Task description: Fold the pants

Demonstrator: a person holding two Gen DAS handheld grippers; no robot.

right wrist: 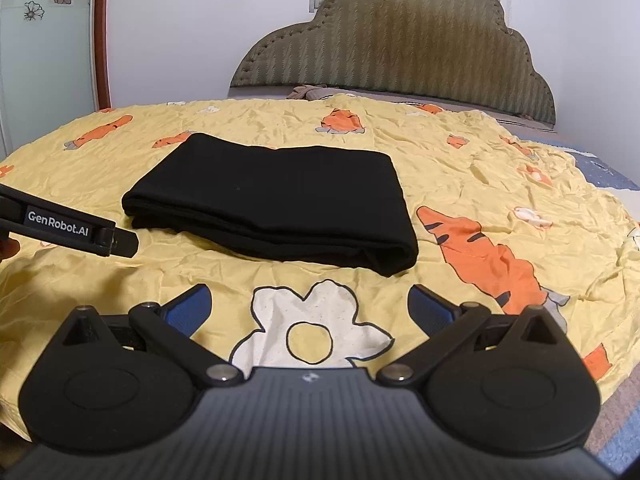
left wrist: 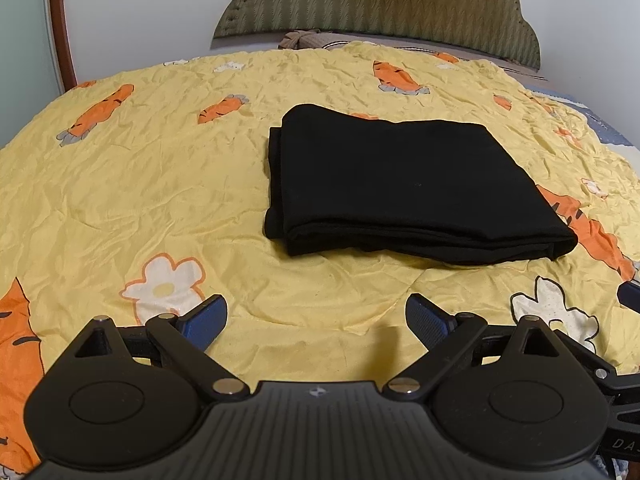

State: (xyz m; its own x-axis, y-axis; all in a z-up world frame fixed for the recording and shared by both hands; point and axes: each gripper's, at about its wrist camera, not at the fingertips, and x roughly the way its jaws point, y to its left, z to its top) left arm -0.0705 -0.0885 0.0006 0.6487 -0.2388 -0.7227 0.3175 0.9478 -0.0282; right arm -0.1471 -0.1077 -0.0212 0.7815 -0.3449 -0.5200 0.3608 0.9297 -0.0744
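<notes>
The black pants [left wrist: 400, 184] lie folded into a flat rectangular stack on the yellow bedspread [left wrist: 140, 200]. They also show in the right wrist view [right wrist: 276, 200]. My left gripper [left wrist: 316, 320] is open and empty, a short way in front of the stack's near edge. My right gripper [right wrist: 310, 306] is open and empty, in front of the stack's near right corner. The side of the left gripper [right wrist: 76, 232] shows at the left of the right wrist view, beside the stack.
The bedspread [right wrist: 500, 184] has carrot and flower prints and covers the bed. A padded headboard [right wrist: 400, 48] stands against the far wall. A wooden door frame [right wrist: 102, 36] is at the left. The bed's right edge [right wrist: 616, 380] drops off near my right gripper.
</notes>
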